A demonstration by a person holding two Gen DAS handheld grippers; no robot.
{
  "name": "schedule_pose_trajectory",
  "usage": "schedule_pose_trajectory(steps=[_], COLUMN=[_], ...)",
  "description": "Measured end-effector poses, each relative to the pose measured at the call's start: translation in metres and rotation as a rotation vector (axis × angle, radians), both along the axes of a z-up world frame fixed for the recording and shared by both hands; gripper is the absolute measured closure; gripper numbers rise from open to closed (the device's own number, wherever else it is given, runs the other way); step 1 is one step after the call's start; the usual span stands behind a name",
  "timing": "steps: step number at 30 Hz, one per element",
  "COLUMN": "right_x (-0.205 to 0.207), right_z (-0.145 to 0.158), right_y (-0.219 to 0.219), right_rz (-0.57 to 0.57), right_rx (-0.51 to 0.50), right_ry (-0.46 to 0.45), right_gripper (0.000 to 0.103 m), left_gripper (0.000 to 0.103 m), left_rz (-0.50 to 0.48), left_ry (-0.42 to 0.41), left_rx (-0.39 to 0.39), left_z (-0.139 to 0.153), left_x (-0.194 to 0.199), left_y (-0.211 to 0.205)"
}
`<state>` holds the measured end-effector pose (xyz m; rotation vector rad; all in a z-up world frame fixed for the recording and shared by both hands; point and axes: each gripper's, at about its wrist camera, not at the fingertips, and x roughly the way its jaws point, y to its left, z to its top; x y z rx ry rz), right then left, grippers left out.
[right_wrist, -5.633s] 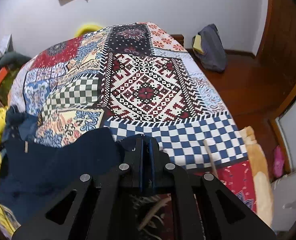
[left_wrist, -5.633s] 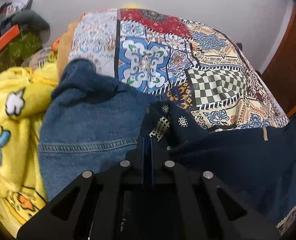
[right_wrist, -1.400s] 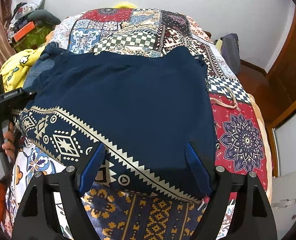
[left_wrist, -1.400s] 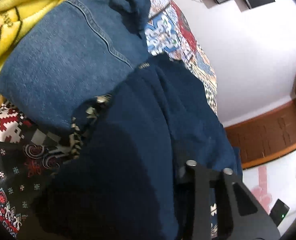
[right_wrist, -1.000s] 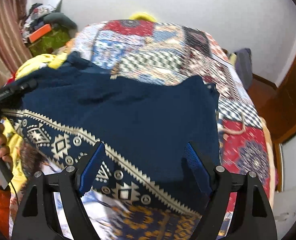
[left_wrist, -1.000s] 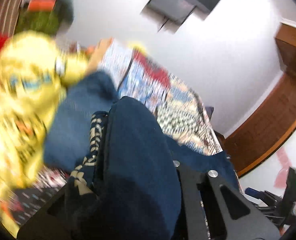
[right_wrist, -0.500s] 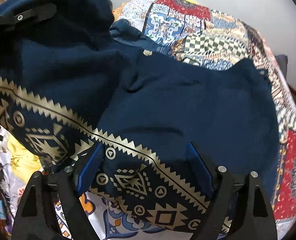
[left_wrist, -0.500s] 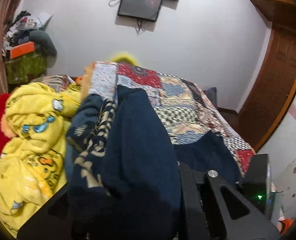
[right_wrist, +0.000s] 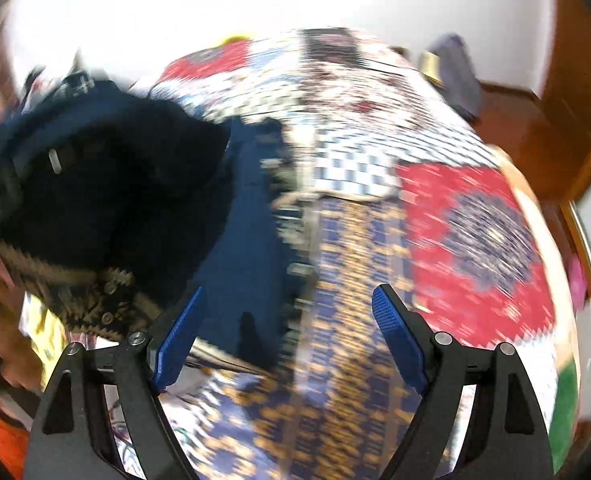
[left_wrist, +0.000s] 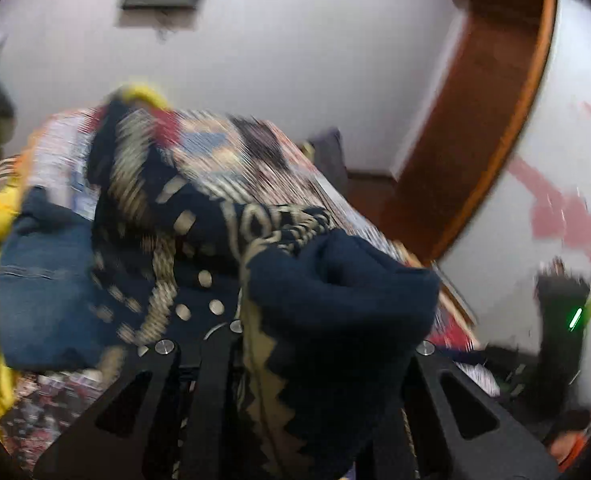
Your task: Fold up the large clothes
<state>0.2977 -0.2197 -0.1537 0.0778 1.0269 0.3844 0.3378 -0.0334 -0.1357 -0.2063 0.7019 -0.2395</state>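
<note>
Right gripper [right_wrist: 285, 312]: jaws spread, now clear of the cloth it lay under half a second ago.
Left gripper [left_wrist: 295, 344]: buried in fabric, grip unreadable.
Navy garment [left_wrist: 335, 300]: bunched over left gripper, trailing onto bed [right_wrist: 475, 232].

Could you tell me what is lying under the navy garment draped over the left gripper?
The navy garment covers the left gripper, hiding its fingertips. Beneath and behind it show denim and the patterned bedspread.
</note>
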Motion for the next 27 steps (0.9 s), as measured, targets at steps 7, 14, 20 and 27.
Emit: schedule_pose_trajectory(steps=[7, 14, 20, 27], right_x=[-0.008, -0.016, -0.024, -0.030], right_z=[-0.002, -0.001, 0.016, 0.041], right_y=[-0.044, -0.040, -0.036, -0.017], right_rz=[-0.077, -0.035, -0.012, 0.032], right_rx=[-0.061, -0.138, -0.129, -0.100], right_ry=[-0.015, -0.047, -0.100, -0.174], right_gripper=[0.021, 0.021, 0.021, 0.021], left_gripper=[0.092, 0.085, 0.065, 0.041], left_rz=[-0.220, -0.302, -0.308, -0.377], left_ry=[0.200, 0.219, 0.219, 0.141], left_rx=[0.128, 0.154, 0.138, 0.215], left_z=[-0.077, -0.079, -0.061, -0.032], left_x=[-0.005, -0.013, -0.027, -0.070], left_y=[-0.066, -0.065, -0.058, -0.043])
